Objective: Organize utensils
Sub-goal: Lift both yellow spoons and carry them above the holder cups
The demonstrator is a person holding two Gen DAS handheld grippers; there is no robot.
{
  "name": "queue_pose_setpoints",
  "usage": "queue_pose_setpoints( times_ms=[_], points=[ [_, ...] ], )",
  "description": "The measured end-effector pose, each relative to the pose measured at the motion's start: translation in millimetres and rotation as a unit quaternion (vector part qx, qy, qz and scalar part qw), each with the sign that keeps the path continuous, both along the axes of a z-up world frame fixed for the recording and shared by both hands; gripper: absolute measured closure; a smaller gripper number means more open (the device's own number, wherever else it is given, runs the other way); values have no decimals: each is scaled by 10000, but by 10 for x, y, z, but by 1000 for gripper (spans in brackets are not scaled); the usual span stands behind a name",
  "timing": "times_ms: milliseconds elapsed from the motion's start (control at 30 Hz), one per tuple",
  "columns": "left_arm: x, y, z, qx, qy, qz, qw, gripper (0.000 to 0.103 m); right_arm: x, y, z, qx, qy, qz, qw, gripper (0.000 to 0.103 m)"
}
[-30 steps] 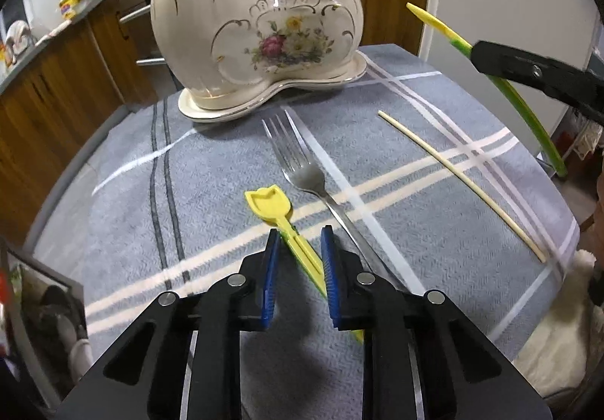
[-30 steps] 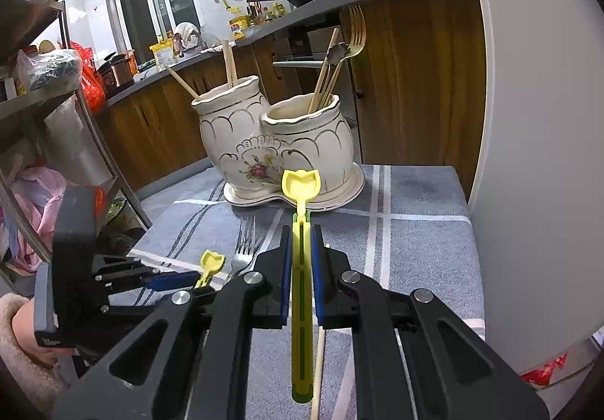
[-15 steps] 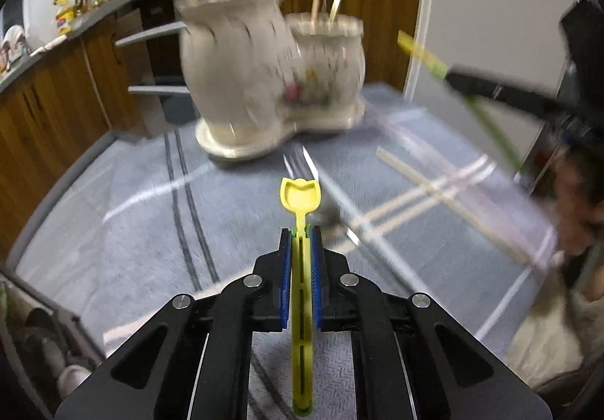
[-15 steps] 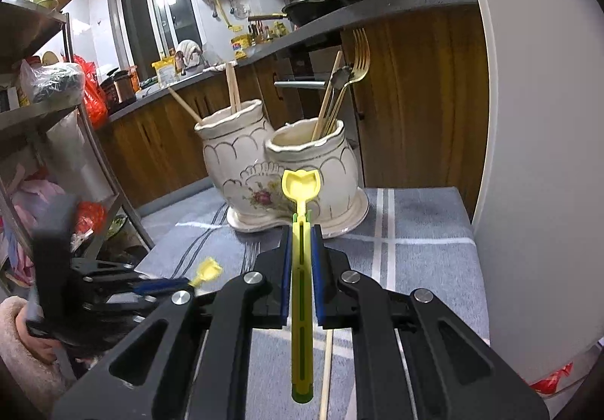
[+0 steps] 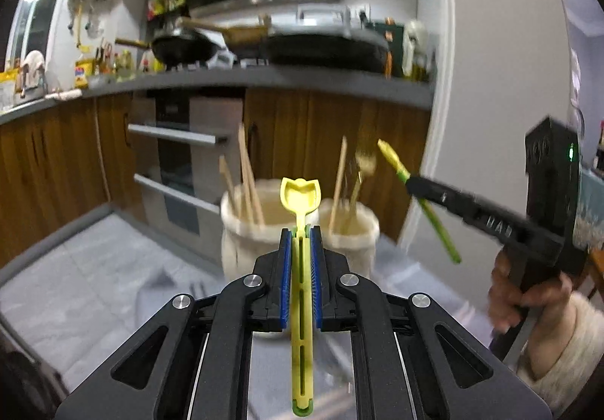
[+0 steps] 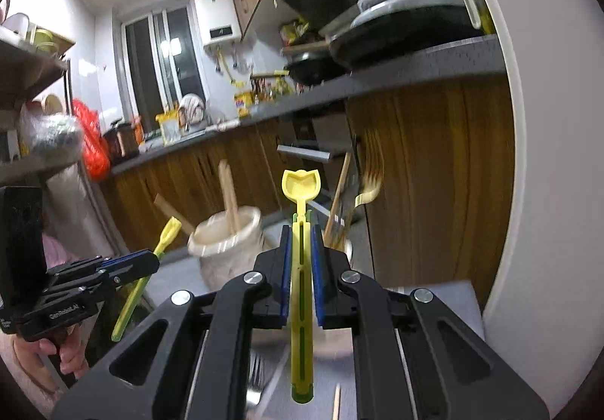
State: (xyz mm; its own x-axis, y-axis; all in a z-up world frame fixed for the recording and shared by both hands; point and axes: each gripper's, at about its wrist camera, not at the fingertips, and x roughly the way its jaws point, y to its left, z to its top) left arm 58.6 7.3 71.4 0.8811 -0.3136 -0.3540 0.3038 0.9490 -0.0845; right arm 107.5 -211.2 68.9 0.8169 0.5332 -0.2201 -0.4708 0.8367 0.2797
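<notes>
Stage reached: While both yellow spoons were held off the table, neither had been placed in the ceramic holder.
Work done: Chopsticks were seen standing in the holder's left pot, and a gold fork with further sticks in its right pot.
Work left: A steel fork and a loose chopstick were noted lying on the cloth near the table's near edge; both held spoons remained to be deposited.
Left gripper: Jaws were found pressed together on the handle of a yellow spoon, its bowl pointing toward the holder.
Right gripper: Jaws were found pinched on a second yellow spoon, held near the holder's right pot.
Holder position: The far edge of the table was judged its place; blur prevented closer detail.
</notes>
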Motion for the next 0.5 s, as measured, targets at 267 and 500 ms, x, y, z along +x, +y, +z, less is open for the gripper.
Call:
queue_pose_setpoints(
  times_ms=[267, 500],
  points=[
    [612, -163, 391, -335, -626, 233, 9972, 93, 450, 127, 35, 494, -217, 27, 9985, 94],
    [896, -299, 288, -51, -943, 592, 9938, 93, 587, 290, -112, 338, -308, -165, 9988, 93]
  ],
)
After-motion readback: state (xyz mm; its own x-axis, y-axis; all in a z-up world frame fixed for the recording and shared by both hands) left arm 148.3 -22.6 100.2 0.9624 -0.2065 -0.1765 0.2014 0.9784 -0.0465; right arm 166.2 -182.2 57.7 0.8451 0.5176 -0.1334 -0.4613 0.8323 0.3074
